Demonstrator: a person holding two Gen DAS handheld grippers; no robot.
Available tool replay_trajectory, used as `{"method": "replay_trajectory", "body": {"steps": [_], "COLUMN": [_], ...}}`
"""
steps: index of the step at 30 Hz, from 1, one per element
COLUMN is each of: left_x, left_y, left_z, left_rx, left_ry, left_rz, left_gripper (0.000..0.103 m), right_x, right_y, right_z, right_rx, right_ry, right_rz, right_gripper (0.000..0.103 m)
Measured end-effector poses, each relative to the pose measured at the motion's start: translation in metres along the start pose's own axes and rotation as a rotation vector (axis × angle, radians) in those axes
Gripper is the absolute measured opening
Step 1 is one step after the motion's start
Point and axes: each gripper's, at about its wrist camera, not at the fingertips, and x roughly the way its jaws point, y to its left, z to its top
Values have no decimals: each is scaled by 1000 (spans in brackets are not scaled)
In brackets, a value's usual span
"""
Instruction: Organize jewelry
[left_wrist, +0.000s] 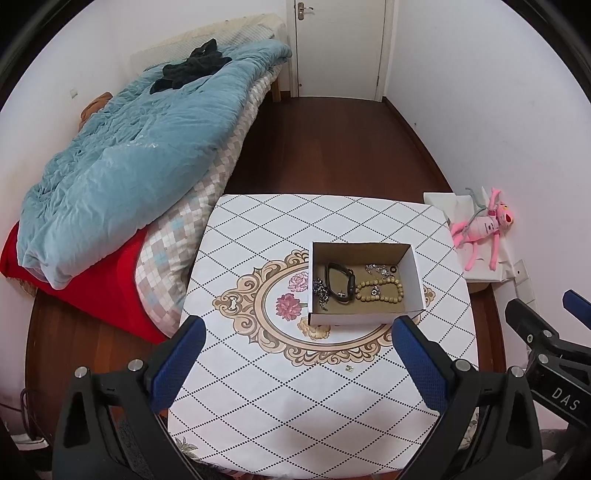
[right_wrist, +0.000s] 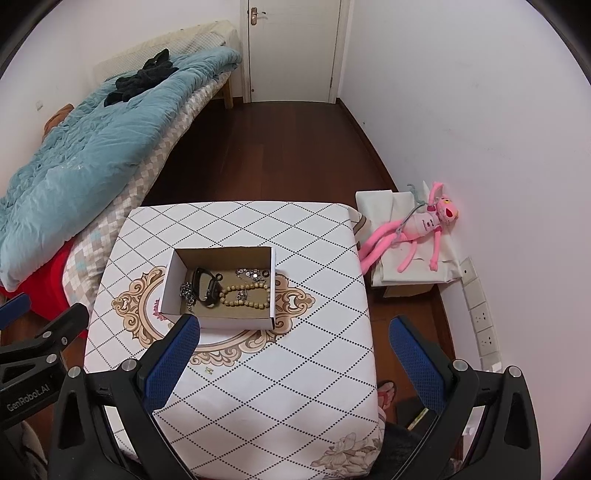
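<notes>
A small white cardboard box (left_wrist: 413, 275) (right_wrist: 168, 280) sits on the patterned tablecloth (left_wrist: 258, 387) (right_wrist: 314, 350). Inside lie a wooden bead bracelet (left_wrist: 380, 290) (right_wrist: 245, 293), a black strap-like band (left_wrist: 338, 282) (right_wrist: 207, 288), a silver chain (left_wrist: 321, 291) (right_wrist: 187, 293) and small silver pieces (left_wrist: 380, 271) (right_wrist: 251, 274). My left gripper (left_wrist: 299, 332) hovers open above the table, just in front of the box. Open as well, my right gripper (right_wrist: 295, 328) hangs in front of the box and to its right. Both hold nothing. A tiny item (left_wrist: 348, 367) (right_wrist: 209, 370) lies on the cloth near the front.
A bed with a blue quilt (left_wrist: 122, 166) (right_wrist: 74, 147) stands left of the table. A pink plush toy (left_wrist: 484, 229) (right_wrist: 417, 229) lies on white paper to the right by the wall. Dark wood floor leads to a white door (left_wrist: 336, 44) (right_wrist: 291, 48).
</notes>
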Motion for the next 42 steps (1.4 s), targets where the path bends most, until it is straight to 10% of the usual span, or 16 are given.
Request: {"method": "replay_trajectory", "body": {"steps": [42], "left_x": [1], "left_y": [4], "left_z": [-5], "left_rx": [6], "left_ry": [3], "left_rz": [1], "left_gripper": [103], "right_x": [3], "right_y": [0], "right_z": [-1], "right_rx": [-30], "right_ry": [26], "right_rz": [12], "right_gripper": [103]}}
